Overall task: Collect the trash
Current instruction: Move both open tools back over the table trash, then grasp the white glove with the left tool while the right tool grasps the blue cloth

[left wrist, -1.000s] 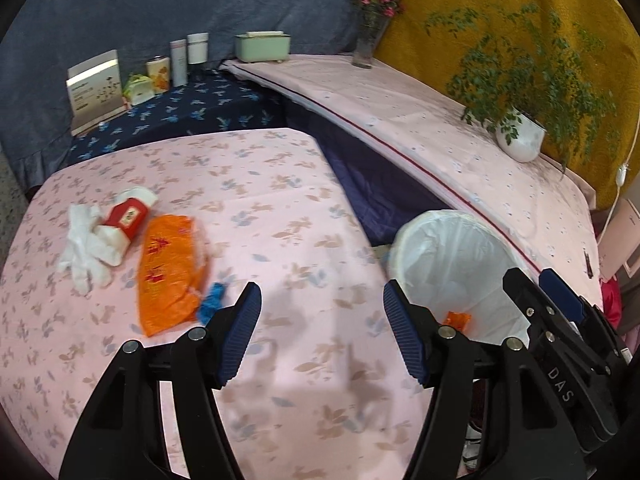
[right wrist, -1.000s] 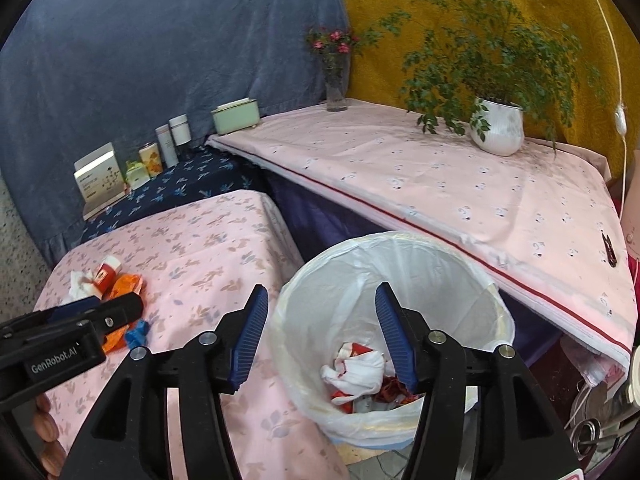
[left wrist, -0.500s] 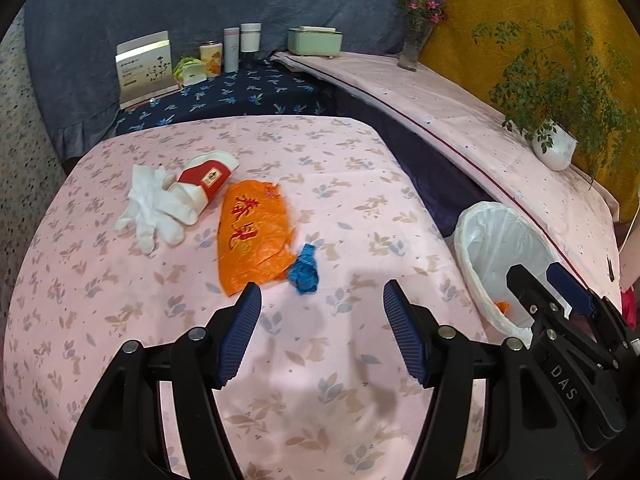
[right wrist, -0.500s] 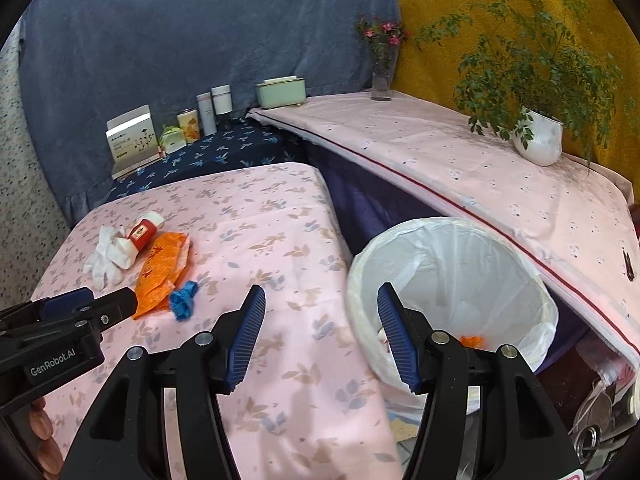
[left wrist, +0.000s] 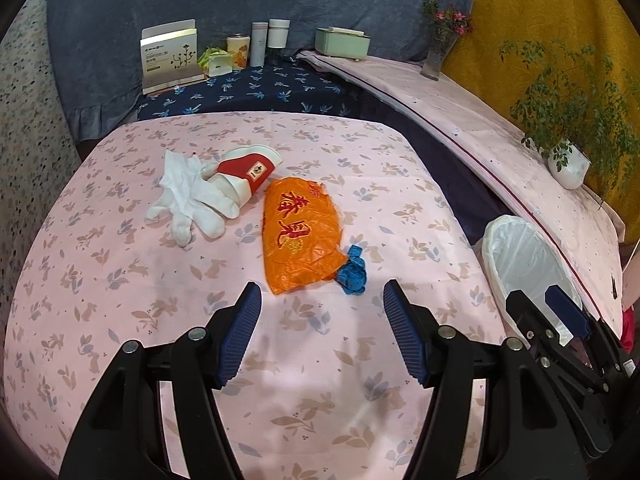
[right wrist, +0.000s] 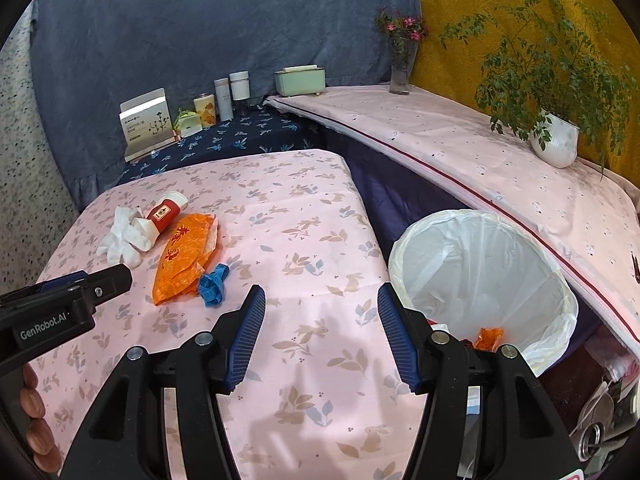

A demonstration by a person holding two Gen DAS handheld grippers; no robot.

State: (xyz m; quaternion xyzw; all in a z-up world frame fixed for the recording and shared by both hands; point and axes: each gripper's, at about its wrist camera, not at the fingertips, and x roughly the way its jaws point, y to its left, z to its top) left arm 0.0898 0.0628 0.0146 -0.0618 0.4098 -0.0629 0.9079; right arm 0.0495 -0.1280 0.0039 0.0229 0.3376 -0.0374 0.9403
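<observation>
On the pink rabbit-print table point(left wrist: 120, 280) lie an orange plastic bag point(left wrist: 300, 236), a small blue crumpled scrap point(left wrist: 354, 270), a white glove point(left wrist: 188, 196) and a red-and-white wrapper point(left wrist: 250, 170). My left gripper point(left wrist: 322, 336) is open and empty, just short of the orange bag and blue scrap. My right gripper point(right wrist: 320, 336) is open and empty over the table's right part, beside the white-lined trash bin point(right wrist: 480, 276). The bag point(right wrist: 184, 256), scrap point(right wrist: 212, 284) and glove point(right wrist: 124, 236) lie to its left. The bin point(left wrist: 528, 268) holds an orange piece point(right wrist: 488, 338).
A dark blue shelf point(left wrist: 256, 92) at the back holds a card box point(left wrist: 170, 56), cans and bottles. A long pink side table point(right wrist: 460, 148) carries a green box point(right wrist: 300, 80), a flower vase point(right wrist: 400, 64) and a potted plant point(right wrist: 556, 140).
Both grippers have swung left from over the bin toward the table. The trash on the table now sits nearer the middle of both views. Both stay open.
</observation>
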